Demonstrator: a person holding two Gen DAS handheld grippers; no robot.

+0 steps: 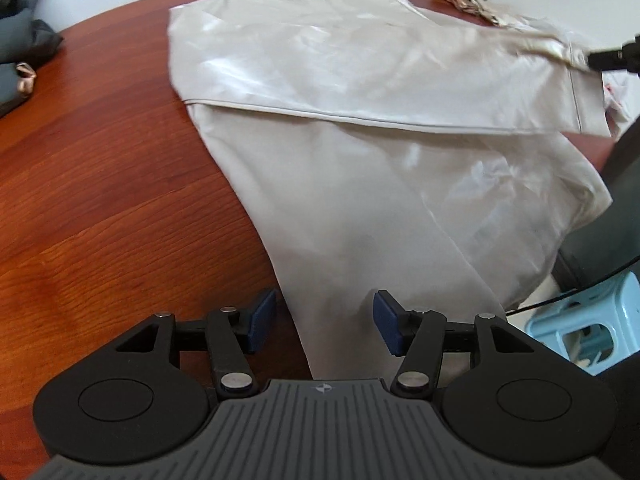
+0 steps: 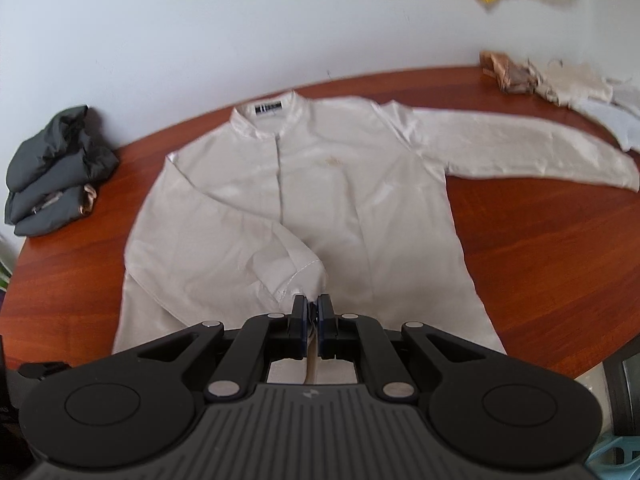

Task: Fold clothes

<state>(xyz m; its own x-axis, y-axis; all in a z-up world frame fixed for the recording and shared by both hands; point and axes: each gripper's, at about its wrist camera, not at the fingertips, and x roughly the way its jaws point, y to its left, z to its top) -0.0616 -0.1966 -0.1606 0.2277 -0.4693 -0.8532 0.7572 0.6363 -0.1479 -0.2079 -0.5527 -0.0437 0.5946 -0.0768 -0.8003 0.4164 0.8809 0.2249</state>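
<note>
Right wrist view, fingers (image 2: 313, 316) hiding pinched cuff (image 2: 296, 276), blurred.

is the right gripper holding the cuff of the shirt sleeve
Yes, the right gripper is shut on the cuff of the cream shirt's folded-in sleeve.

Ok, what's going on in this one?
A person with a gripper in each hand is folding a cream shirt spread on a round wooden table. The right gripper is shut on the cuff of one sleeve, which lies across the shirt's front. The left gripper is open above the shirt's lower edge, holding nothing. The other sleeve lies stretched out sideways.
</note>
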